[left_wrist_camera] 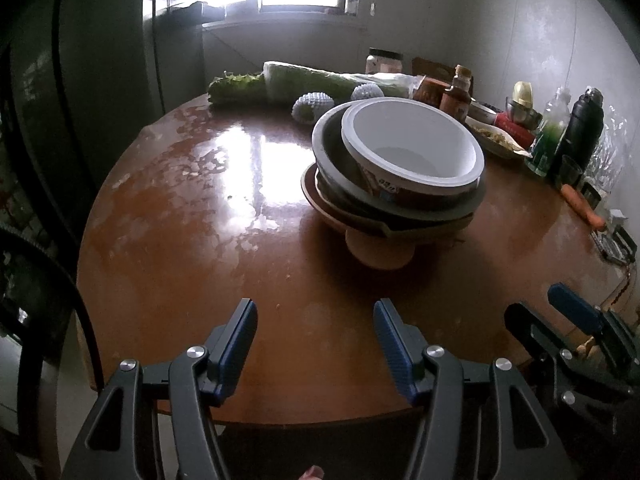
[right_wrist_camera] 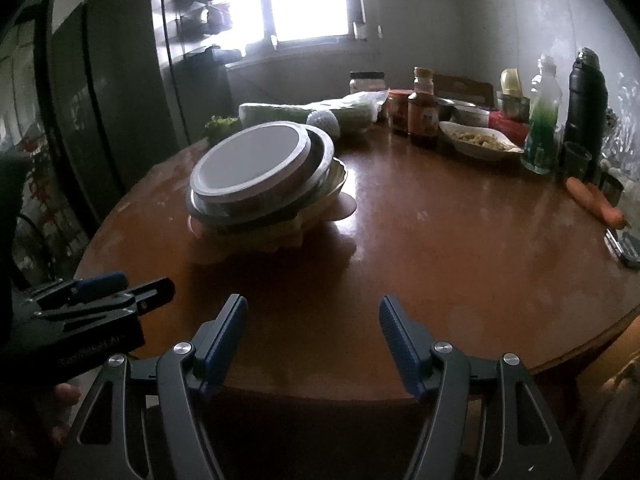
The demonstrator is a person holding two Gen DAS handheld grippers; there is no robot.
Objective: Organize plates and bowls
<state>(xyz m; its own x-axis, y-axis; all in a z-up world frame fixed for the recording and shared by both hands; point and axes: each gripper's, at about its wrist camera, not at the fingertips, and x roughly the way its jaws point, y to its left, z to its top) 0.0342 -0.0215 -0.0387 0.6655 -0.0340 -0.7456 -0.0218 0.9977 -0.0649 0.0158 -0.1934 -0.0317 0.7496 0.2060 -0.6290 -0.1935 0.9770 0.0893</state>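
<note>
A white bowl (left_wrist_camera: pixel 412 148) sits tilted inside a grey metal bowl (left_wrist_camera: pixel 330 148), on a stack of plates (left_wrist_camera: pixel 320 200) over a tan footed dish (left_wrist_camera: pixel 380 254), mid-table. The right wrist view shows the same stack, with the white bowl (right_wrist_camera: pixel 252 160) on top and a cream scalloped plate (right_wrist_camera: pixel 338 182) under the metal bowl. My left gripper (left_wrist_camera: pixel 316 320) hangs open over the table's near edge, well short of the stack, nothing between its fingers. My right gripper (right_wrist_camera: pixel 314 320) is open and empty too. It hangs to the right of the left gripper (right_wrist_camera: pixel 146 285).
The round brown table (left_wrist_camera: pixel 200 220) carries leafy greens (left_wrist_camera: pixel 240 86), a sauce bottle (right_wrist_camera: pixel 424 112), a dish of food (right_wrist_camera: pixel 476 140), a green bottle (right_wrist_camera: pixel 542 120), a black flask (right_wrist_camera: pixel 586 96) and carrots (right_wrist_camera: pixel 596 200) along its far and right sides. A bright window (right_wrist_camera: pixel 304 0) lies behind.
</note>
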